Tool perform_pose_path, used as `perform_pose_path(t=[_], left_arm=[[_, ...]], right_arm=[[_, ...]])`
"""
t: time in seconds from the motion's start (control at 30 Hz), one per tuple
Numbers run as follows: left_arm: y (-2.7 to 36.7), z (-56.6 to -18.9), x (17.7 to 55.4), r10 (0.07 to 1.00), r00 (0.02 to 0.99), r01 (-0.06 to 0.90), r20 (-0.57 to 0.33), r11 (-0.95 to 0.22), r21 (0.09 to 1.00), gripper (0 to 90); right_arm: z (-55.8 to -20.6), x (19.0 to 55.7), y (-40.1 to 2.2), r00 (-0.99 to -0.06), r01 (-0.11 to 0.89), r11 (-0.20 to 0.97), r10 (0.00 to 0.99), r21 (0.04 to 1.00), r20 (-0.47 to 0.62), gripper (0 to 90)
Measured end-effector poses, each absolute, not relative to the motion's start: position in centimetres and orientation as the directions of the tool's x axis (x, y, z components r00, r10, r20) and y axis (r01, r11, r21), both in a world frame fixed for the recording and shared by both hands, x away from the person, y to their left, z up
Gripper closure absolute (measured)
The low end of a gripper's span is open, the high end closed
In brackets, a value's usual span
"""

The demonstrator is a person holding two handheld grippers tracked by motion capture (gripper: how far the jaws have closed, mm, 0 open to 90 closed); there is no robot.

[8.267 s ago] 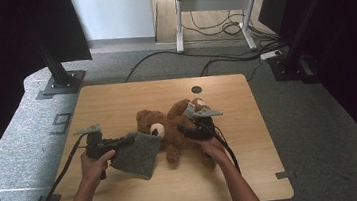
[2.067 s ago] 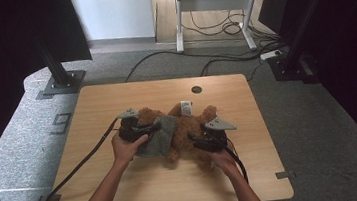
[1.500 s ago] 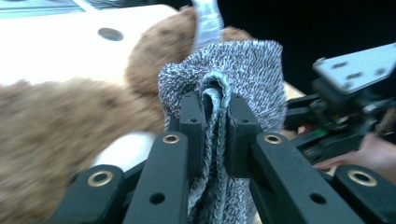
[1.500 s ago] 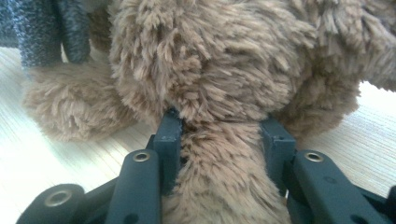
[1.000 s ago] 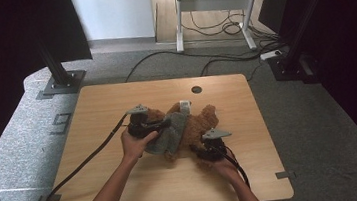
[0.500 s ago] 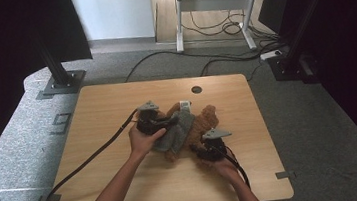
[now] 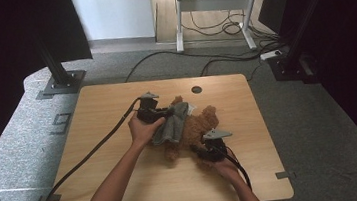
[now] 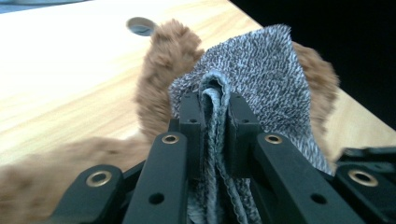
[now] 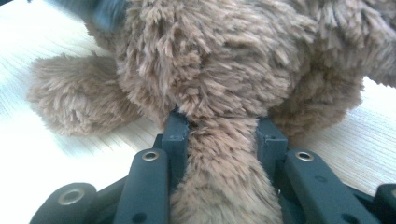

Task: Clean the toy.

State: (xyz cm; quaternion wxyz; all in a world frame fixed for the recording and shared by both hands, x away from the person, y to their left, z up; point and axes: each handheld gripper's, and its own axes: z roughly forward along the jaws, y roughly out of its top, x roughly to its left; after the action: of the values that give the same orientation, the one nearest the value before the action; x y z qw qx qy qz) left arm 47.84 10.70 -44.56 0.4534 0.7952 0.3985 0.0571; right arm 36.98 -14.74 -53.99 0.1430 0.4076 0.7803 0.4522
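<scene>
Grey carpet (image 7: 32,161) is surrounding the wooden table (image 7: 124,181); cables (image 7: 222,58) are trailing beneath a desk (image 7: 217,6) standing against the pale wall (image 7: 117,11).

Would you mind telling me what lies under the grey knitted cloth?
The brown teddy bear lies under the grey knitted cloth; its fur shows around the edges. The part of its body beneath the cloth is covered and cannot be seen.
</scene>
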Motion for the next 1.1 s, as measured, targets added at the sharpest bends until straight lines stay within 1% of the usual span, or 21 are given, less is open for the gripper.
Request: perform_pose_path(t=[0.17,0.27,0.37,0.47,0.57,0.7,1.1], left_arm=[[11.8,-44.7,48.1,0.713,0.642,0.605,-0.281,-0.246,0.757,79.0],[12.2,-44.8,47.9,0.705,0.646,0.601,-0.293,-0.234,0.764,79.0],[11.9,-44.5,47.3,0.66,0.684,0.576,-0.31,-0.23,0.784,79.4],[11.4,-44.4,46.7,0.613,0.709,0.574,-0.35,-0.211,0.791,79.6],[10.0,-44.3,45.9,0.579,0.745,0.55,-0.332,-0.251,0.797,79.7],[8.3,-44.3,45.1,0.544,0.771,0.532,-0.33,-0.268,0.803,79.7],[4.7,-44.8,44.1,0.487,0.808,0.512,-0.332,-0.301,0.804,79.5]], right_arm=[[-54.1,36.9,-14.8,-0.629,0.506,0.258,0.764,0.823,0.147,64.6],[-54.1,36.9,-14.8,-0.631,0.506,0.262,0.762,0.822,0.146,64.6],[-54.2,36.9,-14.7,-0.63,0.51,0.265,0.763,0.818,0.146,64.8],[-54.2,37.0,-14.7,-0.632,0.512,0.264,0.761,0.818,0.149,64.9],[-54.2,37.0,-14.7,-0.631,0.512,0.264,0.761,0.817,0.15,64.9],[-54.3,37.0,-14.7,-0.63,0.514,0.262,0.762,0.817,0.152,64.9],[-54.4,37.1,-14.8,-0.629,0.519,0.256,0.761,0.815,0.162,64.8]])
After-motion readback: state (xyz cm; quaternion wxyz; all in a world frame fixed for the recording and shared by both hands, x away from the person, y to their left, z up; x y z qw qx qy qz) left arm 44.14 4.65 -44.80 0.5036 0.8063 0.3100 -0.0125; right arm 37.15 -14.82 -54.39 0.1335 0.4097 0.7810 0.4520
